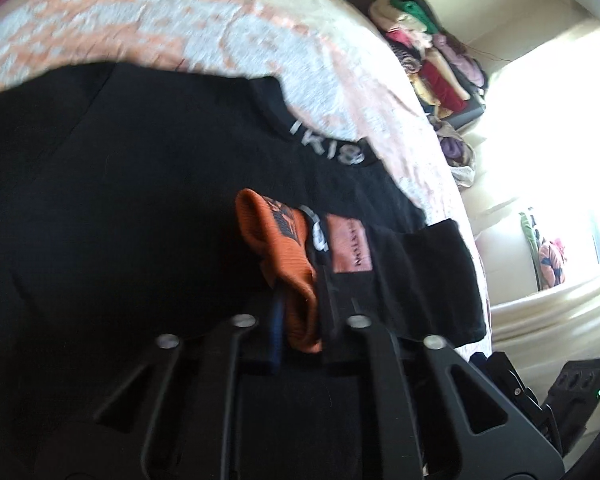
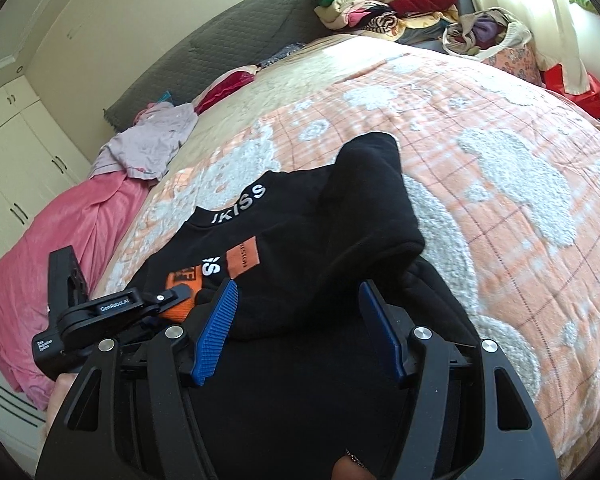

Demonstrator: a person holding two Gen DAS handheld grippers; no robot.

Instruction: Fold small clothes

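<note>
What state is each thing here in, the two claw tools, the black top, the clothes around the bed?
Left gripper: shut on the orange cuff.
Right gripper: jaws apart, black fabric between them, no visible grip.
Black sweatshirt: lying on the bedspread, sleeve folded over its front.
Lilac garment: crumpled, unfolded.
Pink blanket: bunched at the bed's edge.
Clothes pile: stacked beyond the bed.

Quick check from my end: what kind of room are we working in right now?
Most likely a home bedroom. The black sweatshirt lies on a bed with a peach patterned bedspread, a grey padded headboard behind it, white wardrobe doors to one side, and stacked folded clothes beyond.
</note>
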